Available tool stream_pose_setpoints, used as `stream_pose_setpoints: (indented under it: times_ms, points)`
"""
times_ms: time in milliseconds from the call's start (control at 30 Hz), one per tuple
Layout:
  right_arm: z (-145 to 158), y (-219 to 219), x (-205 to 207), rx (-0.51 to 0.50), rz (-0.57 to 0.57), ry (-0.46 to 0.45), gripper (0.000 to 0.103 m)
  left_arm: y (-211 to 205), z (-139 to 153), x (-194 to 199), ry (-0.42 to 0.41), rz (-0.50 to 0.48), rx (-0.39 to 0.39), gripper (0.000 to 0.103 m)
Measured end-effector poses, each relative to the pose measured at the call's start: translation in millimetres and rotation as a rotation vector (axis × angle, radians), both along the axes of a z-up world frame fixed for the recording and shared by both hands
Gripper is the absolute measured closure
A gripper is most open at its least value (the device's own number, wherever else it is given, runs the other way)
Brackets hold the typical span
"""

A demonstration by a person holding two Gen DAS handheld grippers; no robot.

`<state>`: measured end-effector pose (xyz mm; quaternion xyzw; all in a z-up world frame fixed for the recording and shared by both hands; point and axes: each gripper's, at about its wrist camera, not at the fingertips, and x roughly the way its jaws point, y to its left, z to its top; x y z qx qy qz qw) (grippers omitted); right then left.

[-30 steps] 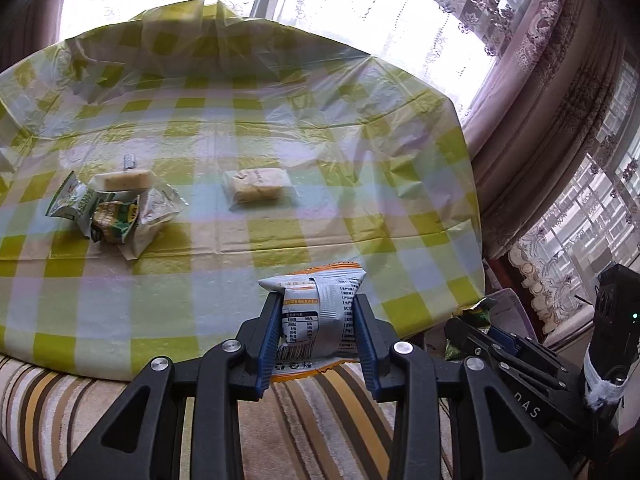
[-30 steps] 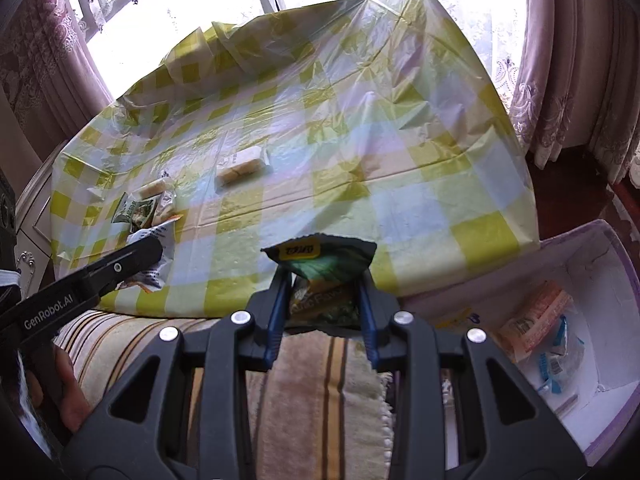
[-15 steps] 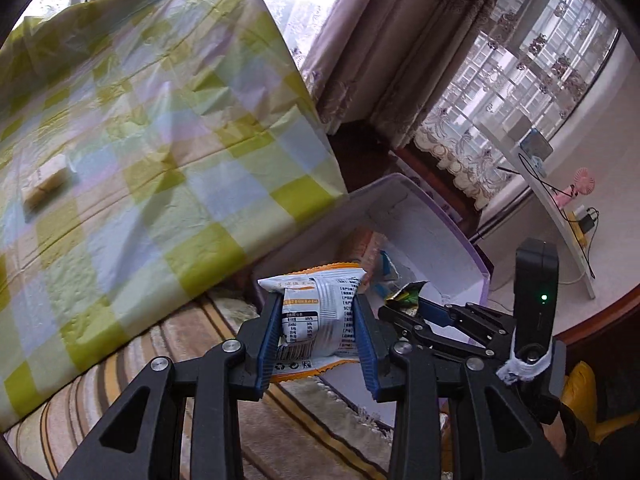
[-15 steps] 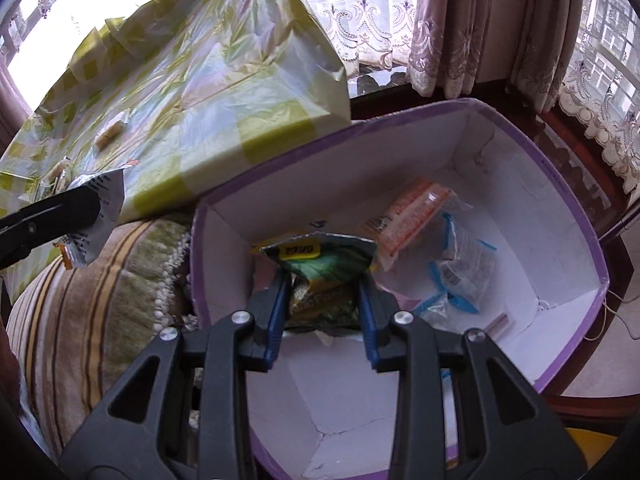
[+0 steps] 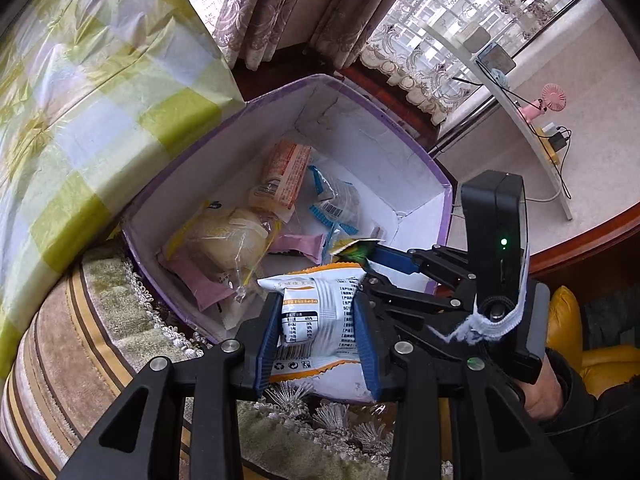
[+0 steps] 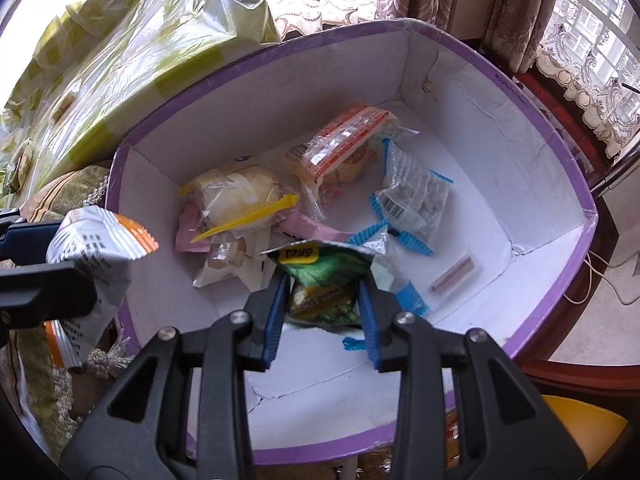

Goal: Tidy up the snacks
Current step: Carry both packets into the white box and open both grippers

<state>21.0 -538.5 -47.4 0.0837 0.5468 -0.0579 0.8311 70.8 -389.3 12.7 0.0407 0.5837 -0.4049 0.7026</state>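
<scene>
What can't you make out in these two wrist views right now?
- White-and-orange packet: brand side faces away in the left wrist view.
- Green packet: lower half hidden by the right gripper fingers.
- Pink packets: buried under the bread bag.
- Purple box: near wall cut off by the gripper.

Box (image 6: pixel 552 292) beside table (image 5: pixel 80 112) — snack packets (image 6: pixel 412 200) inside; two gripped packets above box — one over near rim.

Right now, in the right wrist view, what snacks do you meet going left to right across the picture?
White and orange packet in the left gripper → yellow bun pack → green packet in the right gripper → clear blue-edged packet → small pink stick.
</scene>
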Motion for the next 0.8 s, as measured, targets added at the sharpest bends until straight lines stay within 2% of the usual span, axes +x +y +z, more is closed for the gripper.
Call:
stream_pose_setpoints:
  times_ms: [167,567,800]
  points:
    - [5,-4,-1,-0.022,0.004,-0.008,0.043,-6,-7,-1,0.045,-0.027,0.002,0.063]
    - [22,-30,5,-0.051,-0.067,-0.045,0.040,10,-1,7,0.053,0.042,-0.040,0.060]
    - [26,-19,10,-0.034,-0.049,-0.064,0.036,23,7,12,0.008,0.092,-0.047,0.060]
